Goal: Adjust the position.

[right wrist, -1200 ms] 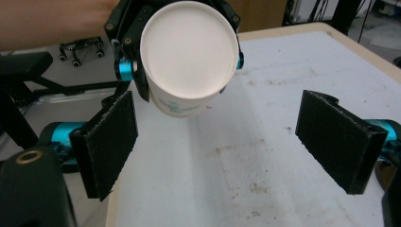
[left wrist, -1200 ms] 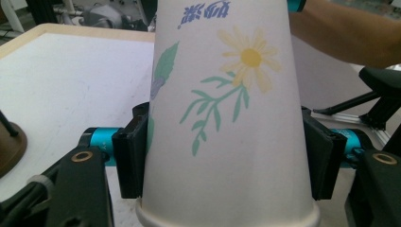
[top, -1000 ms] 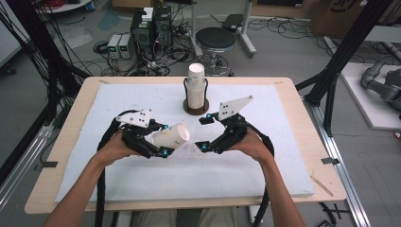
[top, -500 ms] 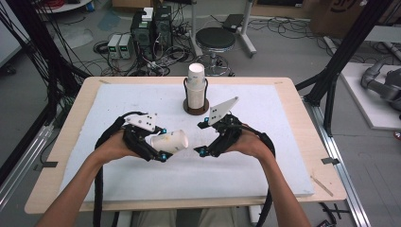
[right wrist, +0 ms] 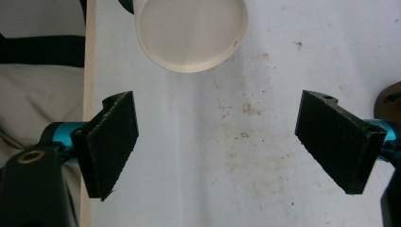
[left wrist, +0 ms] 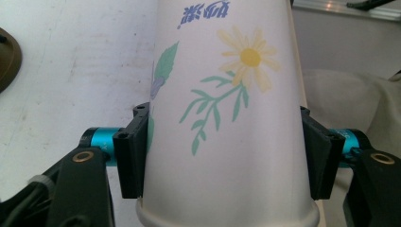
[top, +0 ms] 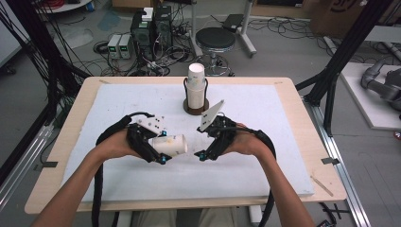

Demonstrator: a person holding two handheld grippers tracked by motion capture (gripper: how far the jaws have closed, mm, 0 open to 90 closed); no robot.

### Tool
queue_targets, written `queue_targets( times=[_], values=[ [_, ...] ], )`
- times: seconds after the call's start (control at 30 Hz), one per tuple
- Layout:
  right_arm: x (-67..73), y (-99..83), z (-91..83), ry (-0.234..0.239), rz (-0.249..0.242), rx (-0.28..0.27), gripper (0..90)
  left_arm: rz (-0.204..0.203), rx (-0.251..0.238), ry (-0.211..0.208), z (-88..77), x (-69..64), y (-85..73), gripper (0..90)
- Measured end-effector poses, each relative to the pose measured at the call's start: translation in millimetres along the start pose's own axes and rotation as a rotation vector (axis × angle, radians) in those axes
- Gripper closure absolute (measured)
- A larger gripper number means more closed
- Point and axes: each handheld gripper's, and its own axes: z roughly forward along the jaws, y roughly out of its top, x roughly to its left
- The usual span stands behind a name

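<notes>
A white paper cup (top: 171, 144) with a daisy print lies on its side in the air, just above the white table mat (top: 265, 156). My left gripper (top: 163, 147) is shut on it. In the left gripper view both black pads (left wrist: 133, 151) press the cup (left wrist: 227, 118) near its rim. The cup's base points toward my right gripper (top: 201, 142), which faces it from a short distance. In the right gripper view the jaws of that gripper (right wrist: 217, 142) stand wide open with bare mat between them, and the cup's round base (right wrist: 191, 33) sits beyond the tips.
A stack of white cups (top: 196, 85) stands in a dark wire holder on a brown round base (top: 196, 110) at the back middle of the mat. Cables trail from both grippers toward the table's near edge. A stool and electronics sit on the floor behind.
The right gripper has turned a little, and its grey plate has tipped further left and down. The left gripper and its cup sit slightly lower than before.
</notes>
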Motion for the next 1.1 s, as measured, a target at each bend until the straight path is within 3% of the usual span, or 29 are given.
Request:
queue_targets(
  times=[0.2,0.4,0.87,1.1],
  values=[
    [0.8,2.2,5.5,-0.010,-0.012,0.066,14.6,0.003,0.059,-0.001,4.1,-1.1,4.4,32.5],
    [1.2,3.0,11.3,-0.008,-0.024,0.121,14.7,0.011,0.089,0.011,7.7,-1.3,5.8,32.7],
    [4.1,8.9,17.8,0.005,-0.040,0.114,14.7,0.014,0.081,0.007,13.6,-1.5,11.9,33.1],
    [5.9,12.8,20.5,0.021,-0.044,0.079,14.7,0.016,0.068,0.000,17.8,-2.3,16.7,33.0]
  ],
)
